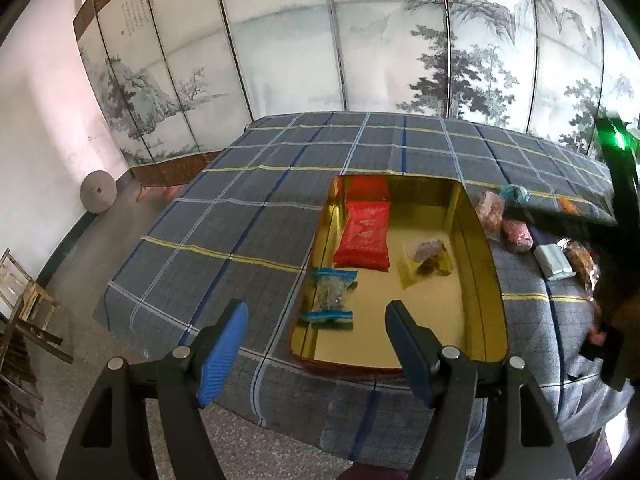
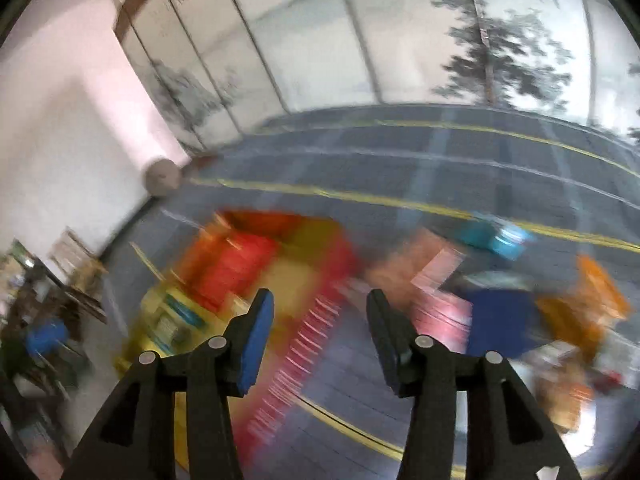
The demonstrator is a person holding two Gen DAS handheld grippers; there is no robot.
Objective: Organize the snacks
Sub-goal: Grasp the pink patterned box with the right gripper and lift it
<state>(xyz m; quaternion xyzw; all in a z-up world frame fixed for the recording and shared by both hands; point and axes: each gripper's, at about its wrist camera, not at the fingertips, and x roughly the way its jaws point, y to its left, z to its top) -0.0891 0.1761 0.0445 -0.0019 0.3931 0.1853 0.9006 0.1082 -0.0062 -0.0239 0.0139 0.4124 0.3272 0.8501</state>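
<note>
Motion blur smears the snacks [image 2: 496, 236] and gold tin [image 2: 296, 276] in the right wrist view.

A gold tin [image 1: 476, 240] lies open ahead of the left claw [image 1: 316, 344], holding three packets. A red packet [image 1: 364, 236] lies flat inside; loose snacks [image 1: 516, 236] sit right of it.

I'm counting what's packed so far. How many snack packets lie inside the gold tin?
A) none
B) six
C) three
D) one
C: in the left wrist view the gold tin holds a red packet, a blue-ended packet and a yellowish packet; the other snacks lie outside on the cloth.
</note>
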